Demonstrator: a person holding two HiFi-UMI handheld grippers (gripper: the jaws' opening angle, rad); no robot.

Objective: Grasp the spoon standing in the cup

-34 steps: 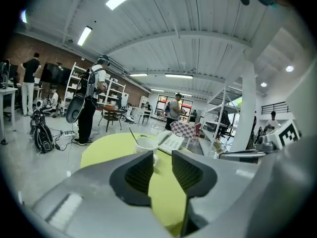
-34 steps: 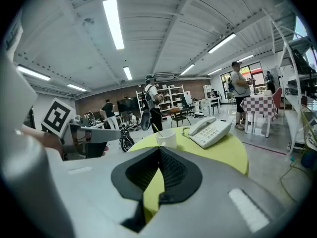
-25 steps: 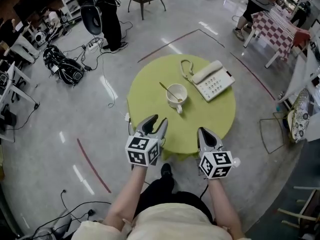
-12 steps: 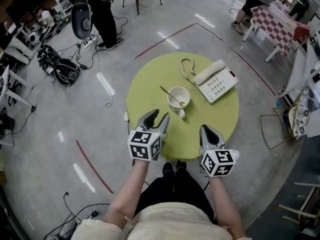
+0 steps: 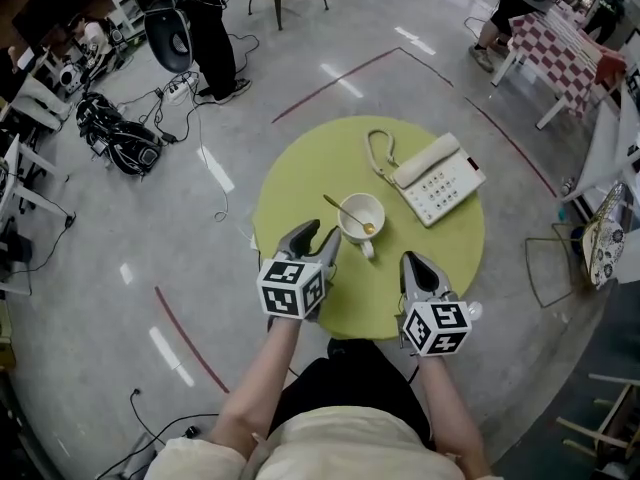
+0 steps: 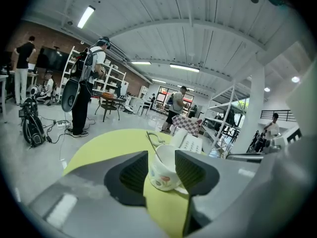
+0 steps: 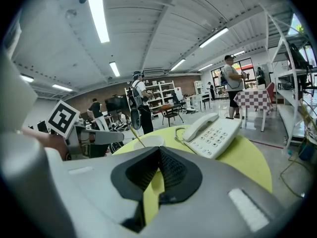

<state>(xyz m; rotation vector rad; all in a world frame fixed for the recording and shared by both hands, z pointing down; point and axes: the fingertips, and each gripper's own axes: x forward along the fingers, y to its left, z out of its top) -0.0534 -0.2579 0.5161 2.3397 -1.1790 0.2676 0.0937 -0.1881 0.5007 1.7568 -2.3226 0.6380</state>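
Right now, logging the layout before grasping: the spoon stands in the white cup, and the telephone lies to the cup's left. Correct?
One slip: the telephone lies to the right of the cup, as the head view shows. The spoon does stand in the white cup.

A: Bright, even light from ceiling strip lamps [image 7: 99, 14]; white glare streaks lie on the polished floor [image 5: 337, 78].
B: Shadows are faint. Both gripper views bulge, with black corners, and the left tongs [image 6: 161, 166] and right tongs [image 7: 158, 155] are soft up close. The head view is sharp, curving slightly at its edges.
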